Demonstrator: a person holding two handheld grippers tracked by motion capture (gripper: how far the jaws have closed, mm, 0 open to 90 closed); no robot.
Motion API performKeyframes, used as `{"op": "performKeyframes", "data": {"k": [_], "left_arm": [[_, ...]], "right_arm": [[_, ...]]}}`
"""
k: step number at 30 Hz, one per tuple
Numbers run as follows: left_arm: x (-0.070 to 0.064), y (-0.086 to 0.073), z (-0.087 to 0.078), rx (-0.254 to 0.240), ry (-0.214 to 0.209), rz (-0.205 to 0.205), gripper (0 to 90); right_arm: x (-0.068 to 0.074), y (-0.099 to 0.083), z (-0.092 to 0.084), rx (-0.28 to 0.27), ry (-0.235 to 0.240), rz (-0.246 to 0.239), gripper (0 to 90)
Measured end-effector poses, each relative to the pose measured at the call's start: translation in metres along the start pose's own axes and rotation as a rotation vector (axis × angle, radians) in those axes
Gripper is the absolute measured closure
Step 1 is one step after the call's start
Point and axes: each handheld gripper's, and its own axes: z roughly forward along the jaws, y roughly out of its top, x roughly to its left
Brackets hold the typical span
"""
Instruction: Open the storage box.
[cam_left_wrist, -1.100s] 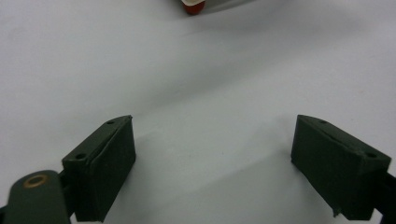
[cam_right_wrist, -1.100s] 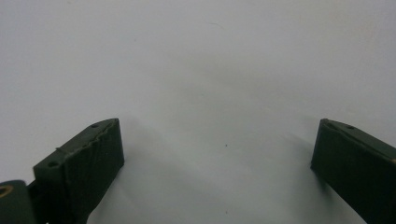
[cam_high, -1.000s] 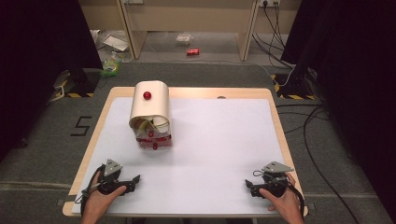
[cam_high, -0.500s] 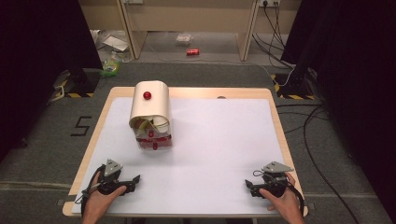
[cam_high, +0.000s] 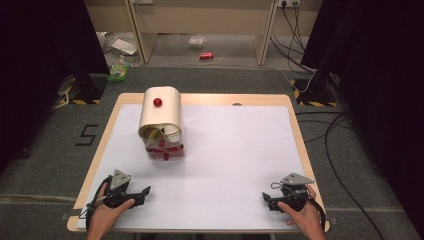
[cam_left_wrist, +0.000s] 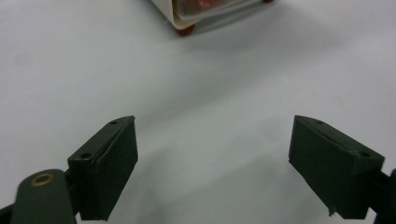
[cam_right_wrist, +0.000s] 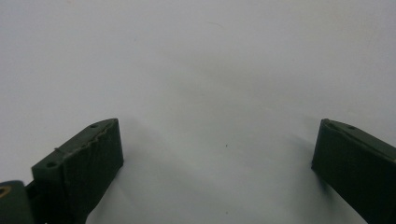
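Left gripper (cam_high: 142, 191) and right gripper (cam_high: 266, 199), jaws wide and empty, rest near the table's (cam_high: 240, 145) near corners. A cream roll-top box with red knob (cam_high: 161, 121) stands left of centre, well apart from both.

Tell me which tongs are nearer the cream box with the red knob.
The left tongs: the cream rounded box with a red knob stands on the table's left half; the right tongs rest far across.
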Motion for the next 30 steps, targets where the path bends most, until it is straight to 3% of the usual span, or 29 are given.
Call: {"op": "performKeyframes", "data": {"k": [12,17,30], "left_arm": [[-0.016,0.010,-0.003,-0.086,-0.039,0.029,15.3],[-0.023,0.015,-0.003,-0.119,-0.055,0.060,15.3],[-0.029,0.022,-0.001,-0.149,-0.061,0.084,15.6]], "right_arm": [[0.000,0.000,0.000,0.002,0.002,0.004,2.1],[0.000,0.000,0.000,0.002,0.002,0.004,2.1],[0.000,0.000,0.000,0.001,0.002,0.001,2.0]]}}
